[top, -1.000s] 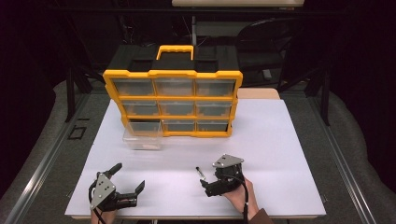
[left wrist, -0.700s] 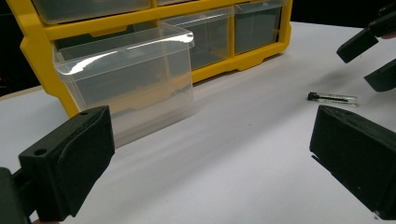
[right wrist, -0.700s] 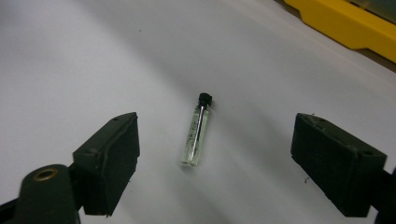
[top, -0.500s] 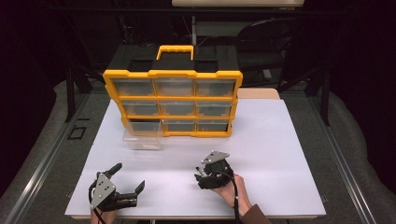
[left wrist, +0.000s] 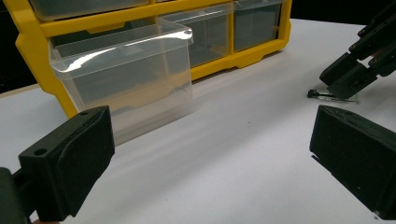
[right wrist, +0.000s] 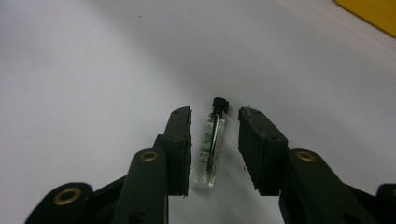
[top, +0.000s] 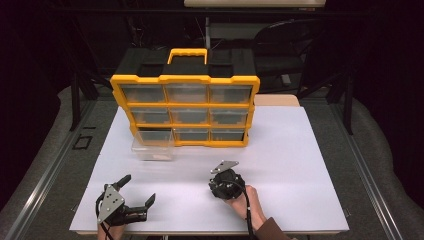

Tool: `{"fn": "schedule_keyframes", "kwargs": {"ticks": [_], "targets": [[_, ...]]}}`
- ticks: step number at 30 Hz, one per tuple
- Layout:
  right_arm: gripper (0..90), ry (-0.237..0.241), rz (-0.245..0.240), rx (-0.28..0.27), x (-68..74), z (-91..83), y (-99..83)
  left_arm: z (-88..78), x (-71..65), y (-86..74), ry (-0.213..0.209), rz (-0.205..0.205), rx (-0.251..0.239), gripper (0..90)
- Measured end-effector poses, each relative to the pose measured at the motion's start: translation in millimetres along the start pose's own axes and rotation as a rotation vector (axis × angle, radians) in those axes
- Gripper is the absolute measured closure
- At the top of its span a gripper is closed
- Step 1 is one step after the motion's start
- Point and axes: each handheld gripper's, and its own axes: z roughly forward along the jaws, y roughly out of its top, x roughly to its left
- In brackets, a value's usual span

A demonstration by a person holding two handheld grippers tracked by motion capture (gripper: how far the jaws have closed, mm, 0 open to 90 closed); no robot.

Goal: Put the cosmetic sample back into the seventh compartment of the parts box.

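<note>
The small vial [right wrist: 210,147] is made of clear, glossy glass with a black cap. The tabletop [top: 300,165] is covered by a smooth, matt white sheet. The pulled-out drawer [left wrist: 126,79] is of transparent shiny plastic, the organizer frame [top: 185,80] of yellow plastic.

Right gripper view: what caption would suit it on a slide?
The right tool straddles a small clear vial with a black cap lying on the white table, jaws just closing, pads not yet touching.

A drawer organizer [top: 185,107] stands at the table's [top: 300,150] far edge, a pulled-out drawer [top: 153,148] before it, a vial [right wrist: 211,142] lying nearer, rightward.
</note>
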Motion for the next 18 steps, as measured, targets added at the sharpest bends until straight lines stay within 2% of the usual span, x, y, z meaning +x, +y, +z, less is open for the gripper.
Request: {"fn": "schedule_keyframes", "kwargs": {"ticks": [2, 6, 13, 15, 17, 18], "targets": [[65.3, 0.014, 0.008, 0.019, -0.1, 2.4, 0.7, 0.0, -0.1, 0.1, -0.001, -0.001, 0.001, 0.0], [69.2, 0.012, 0.018, 0.039, 0.3, 6.6, 0.5, 0.5, -0.8, 0.5, -0.003, 0.002, 0.003, 0.0], [76.3, 0.017, 0.053, 0.04, -3.8, 7.0, 0.5, 0.5, -0.4, 0.1, -0.005, 0.005, 0.007, 0.0], [77.2, 0.013, 0.058, 0.039, -3.8, 6.9, 0.1, 0.3, -1.0, 0.3, -0.004, 0.004, 0.007, 0.0], [78.1, -0.016, 0.061, 0.045, -2.1, 6.5, -0.1, 0.6, -0.8, 0.4, -0.004, 0.006, 0.009, 0.0], [79.1, -0.004, 0.067, 0.038, -2.6, 6.7, -0.5, 0.9, -0.7, 0.3, -0.005, 0.006, 0.01, 0.0]]}}
